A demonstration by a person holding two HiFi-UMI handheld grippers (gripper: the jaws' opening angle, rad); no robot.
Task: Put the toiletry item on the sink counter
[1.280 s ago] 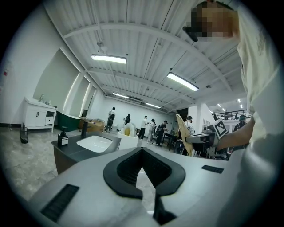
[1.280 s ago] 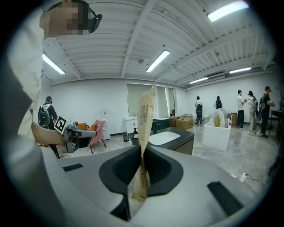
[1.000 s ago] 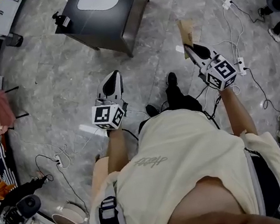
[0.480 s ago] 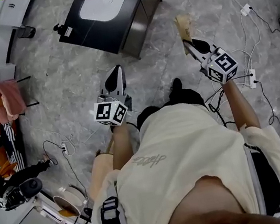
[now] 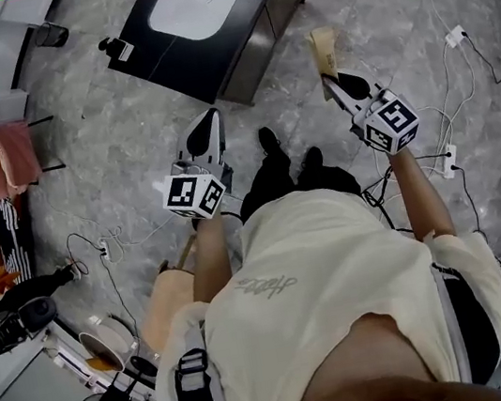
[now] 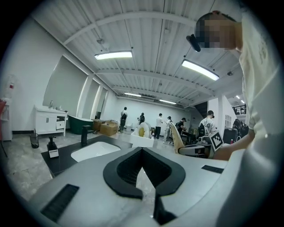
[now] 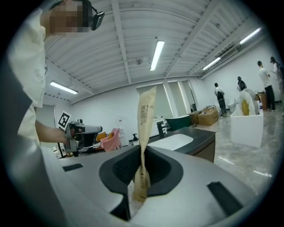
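The right gripper's (image 7: 142, 153) fingers (image 7: 120, 170) clench a tan sachet (image 7: 146, 111), its print visible only in that gripper's view; the left gripper's (image 6: 141, 151) fingers (image 6: 122, 170) meet empty.

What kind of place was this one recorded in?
Probably a big indoor hall set up as a mock bathroom, not a home. A freestanding sink counter stands on a bare stone-look floor, a bathtub and white vanity line the wall, and several people work farther back.

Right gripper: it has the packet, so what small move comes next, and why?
Probably carry the tan packet forward to the sink counter. The right gripper is shut on it, upright between the jaws, and the counter lies ahead across bare floor, not yet beneath the packet.
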